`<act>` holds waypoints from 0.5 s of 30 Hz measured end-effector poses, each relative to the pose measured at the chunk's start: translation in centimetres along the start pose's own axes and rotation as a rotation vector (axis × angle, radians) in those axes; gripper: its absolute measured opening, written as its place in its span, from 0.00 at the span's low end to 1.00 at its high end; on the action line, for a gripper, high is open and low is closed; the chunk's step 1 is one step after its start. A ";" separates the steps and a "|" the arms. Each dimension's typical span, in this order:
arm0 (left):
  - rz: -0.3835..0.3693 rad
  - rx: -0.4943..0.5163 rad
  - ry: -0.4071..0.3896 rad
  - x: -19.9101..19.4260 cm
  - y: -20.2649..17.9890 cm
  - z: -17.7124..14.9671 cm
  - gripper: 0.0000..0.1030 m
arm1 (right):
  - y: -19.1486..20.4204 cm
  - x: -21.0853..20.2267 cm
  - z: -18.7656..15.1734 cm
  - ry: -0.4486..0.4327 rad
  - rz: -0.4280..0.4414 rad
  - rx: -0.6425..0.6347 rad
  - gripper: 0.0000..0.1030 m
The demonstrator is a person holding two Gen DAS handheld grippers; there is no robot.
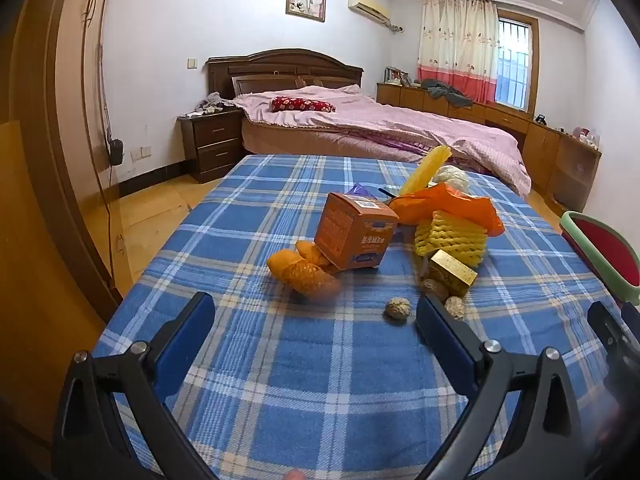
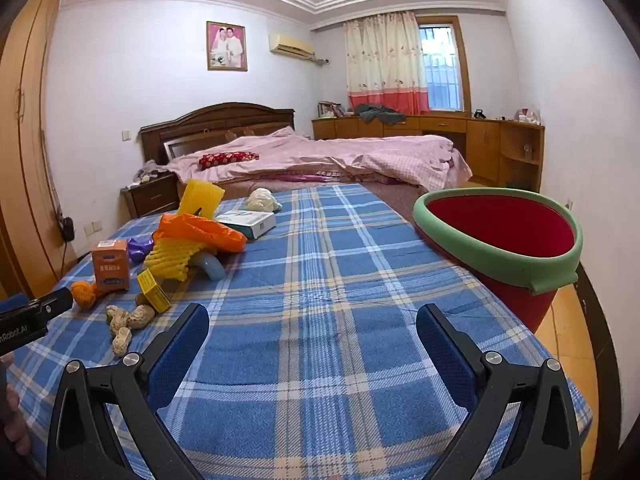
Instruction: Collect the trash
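Trash lies heaped on the blue plaid cloth [image 1: 320,392]: an orange carton [image 1: 354,236], orange peel [image 1: 304,274], yellow foam netting [image 1: 450,240], an orange plastic bag [image 1: 444,204], a small gold box [image 1: 454,276] and peanut shells [image 1: 397,309]. My left gripper [image 1: 316,320] stands open just short of the peel and shells, holding nothing. My right gripper [image 2: 316,332] is open over bare cloth, with the pile [image 2: 172,260] to its left. A red bucket with a green rim [image 2: 560,270] stands at the table's right edge, just ahead of it on the right.
Farther back on the cloth lie a white and green box [image 2: 250,220], a crumpled tissue [image 2: 262,200] and a yellow foam piece [image 2: 200,196]. A bed with pink covers [image 2: 320,152] lies beyond the table. A wooden wardrobe [image 1: 36,200] stands at the left.
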State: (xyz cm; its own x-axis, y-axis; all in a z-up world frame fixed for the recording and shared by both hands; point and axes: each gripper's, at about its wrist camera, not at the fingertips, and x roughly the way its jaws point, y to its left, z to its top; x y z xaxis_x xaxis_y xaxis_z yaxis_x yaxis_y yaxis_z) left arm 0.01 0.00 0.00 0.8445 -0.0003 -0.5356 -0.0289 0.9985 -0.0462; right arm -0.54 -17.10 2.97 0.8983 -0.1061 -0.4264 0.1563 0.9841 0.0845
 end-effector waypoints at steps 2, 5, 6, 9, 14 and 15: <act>-0.002 0.001 0.001 0.0 0.0 0.0 0.97 | 0.0 0.0 0.0 0.001 0.000 -0.001 1.00; -0.003 0.005 -0.001 0.0 -0.1 0.0 0.97 | 0.0 0.0 0.0 0.002 -0.001 -0.003 1.00; -0.004 0.006 -0.002 0.0 -0.1 0.0 0.97 | 0.0 0.0 0.0 0.002 -0.001 -0.003 1.00; -0.002 0.001 0.003 0.0 0.0 0.0 0.97 | 0.0 0.0 -0.1 0.003 -0.002 -0.004 1.00; -0.004 -0.004 0.001 0.1 0.0 0.0 0.97 | 0.0 0.0 -0.1 0.001 -0.002 -0.003 1.00; -0.003 0.000 0.003 0.0 0.0 0.0 0.97 | 0.0 0.0 -0.1 0.002 -0.001 -0.004 1.00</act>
State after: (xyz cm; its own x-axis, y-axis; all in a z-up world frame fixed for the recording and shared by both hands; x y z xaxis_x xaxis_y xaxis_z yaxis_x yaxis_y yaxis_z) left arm 0.02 -0.02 -0.01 0.8429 -0.0032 -0.5381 -0.0265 0.9985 -0.0474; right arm -0.53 -17.08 2.89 0.8973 -0.1072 -0.4282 0.1560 0.9845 0.0805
